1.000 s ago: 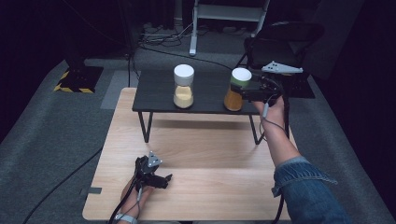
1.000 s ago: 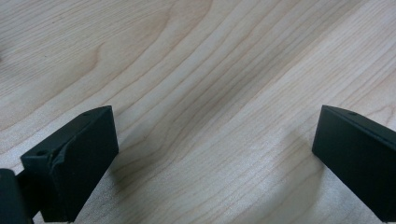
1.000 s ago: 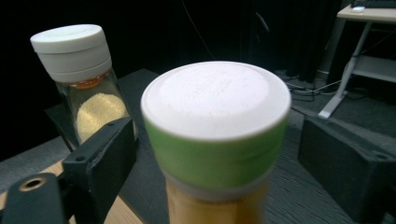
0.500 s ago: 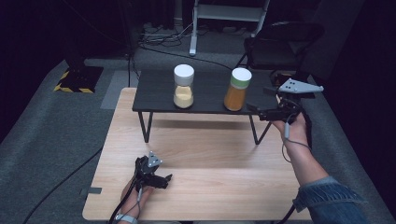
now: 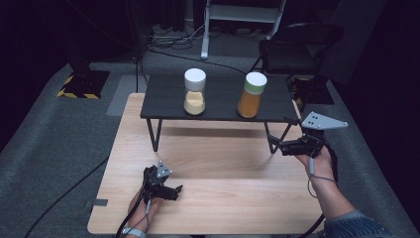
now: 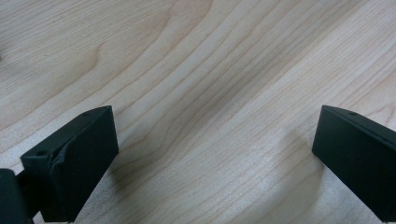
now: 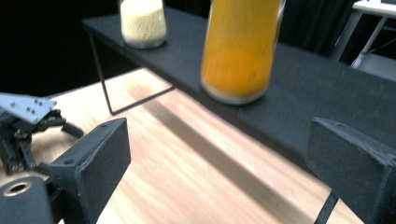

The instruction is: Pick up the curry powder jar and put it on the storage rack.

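Observation:
Two jars stand on a low black shelf at the back of the wooden table. The left jar has a white lid and pale yellow grains. The right jar has a white lid over a green band and orange contents. My right gripper is open and empty, held near the shelf's right leg, below and to the right of the orange jar. My left gripper lies open on the table near the front edge, its jaws wide over bare wood.
A black chair and a white stand are behind the table on grey carpet. Cables run across the floor. A yellow-and-black striped mat lies at the back left. The table's middle is bare wood.
My right gripper has let go of the orange jar, which stays on the shelf, and has drawn back to the right and down toward the table's right edge. The left gripper has not moved.

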{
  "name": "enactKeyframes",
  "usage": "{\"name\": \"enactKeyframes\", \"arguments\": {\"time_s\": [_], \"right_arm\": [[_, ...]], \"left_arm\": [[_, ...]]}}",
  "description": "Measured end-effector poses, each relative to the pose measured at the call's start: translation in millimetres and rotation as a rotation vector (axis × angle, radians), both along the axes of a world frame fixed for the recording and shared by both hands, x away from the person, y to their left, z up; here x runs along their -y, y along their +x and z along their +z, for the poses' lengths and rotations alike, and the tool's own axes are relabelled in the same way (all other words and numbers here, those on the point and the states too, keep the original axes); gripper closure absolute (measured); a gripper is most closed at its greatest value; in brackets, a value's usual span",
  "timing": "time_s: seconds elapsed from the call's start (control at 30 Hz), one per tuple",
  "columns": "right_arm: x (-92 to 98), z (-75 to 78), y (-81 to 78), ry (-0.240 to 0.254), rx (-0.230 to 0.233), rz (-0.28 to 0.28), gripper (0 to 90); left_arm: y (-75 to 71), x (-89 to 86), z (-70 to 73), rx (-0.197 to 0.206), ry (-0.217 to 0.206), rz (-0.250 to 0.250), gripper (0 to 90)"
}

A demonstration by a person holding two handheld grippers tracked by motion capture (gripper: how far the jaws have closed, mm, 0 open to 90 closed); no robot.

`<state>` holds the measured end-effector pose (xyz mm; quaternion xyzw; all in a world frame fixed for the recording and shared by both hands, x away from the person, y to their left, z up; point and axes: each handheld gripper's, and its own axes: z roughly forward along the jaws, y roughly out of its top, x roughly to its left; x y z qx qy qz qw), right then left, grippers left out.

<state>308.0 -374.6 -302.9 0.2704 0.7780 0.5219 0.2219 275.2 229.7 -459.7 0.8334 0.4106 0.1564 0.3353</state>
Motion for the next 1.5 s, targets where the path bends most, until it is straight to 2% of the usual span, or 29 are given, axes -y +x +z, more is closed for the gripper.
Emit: {"name": "enactKeyframes", "arguments": {"time_s": [0.2, 0.43, 0.53, 0.7, 0.8, 1.0, 1.17, 1.5], "right_arm": [[2.2, -34.1, -13.4, -0.021, -0.01, -0.005, 6.6], [1.5, -72.8, -17.8, -0.063, -0.056, 0.003, 6.7], [0.5, -88.3, -17.7, -0.08, -0.095, 0.001, 6.6], [0.8, -107.5, -18.7, -0.089, -0.132, -0.014, 6.1], [1.3, -114.7, -18.8, -0.087, -0.153, -0.022, 6.1], [-3.2, -128.7, -17.3, -0.129, -0.186, -0.021, 6.2], [-7.0, -138.1, -16.8, -0.14, -0.212, -0.023, 6.4], [-13.7, -145.4, -12.3, -0.18, -0.257, -0.02, 6.5]], "left_arm": [[0.0, -0.1, -0.1, 0.0, -0.001, 0.0, 0.2], [0.1, -0.1, 0.0, 0.0, -0.001, 0.0, 0.3], [0.1, -0.1, 0.0, 0.0, 0.0, 0.0, 0.2], [0.0, -0.1, 0.0, 0.0, 0.0, 0.0, 0.2], [0.0, 0.0, 0.0, 0.0, 0.0, 0.0, 0.2], [0.0, 0.0, 0.0, 0.0, 0.0, 0.0, 0.2], [-0.1, 0.0, -0.1, 0.0, 0.0, 0.0, 0.2], [0.0, 0.0, 0.0, 0.0, 0.0, 0.0, 0.2]]}}
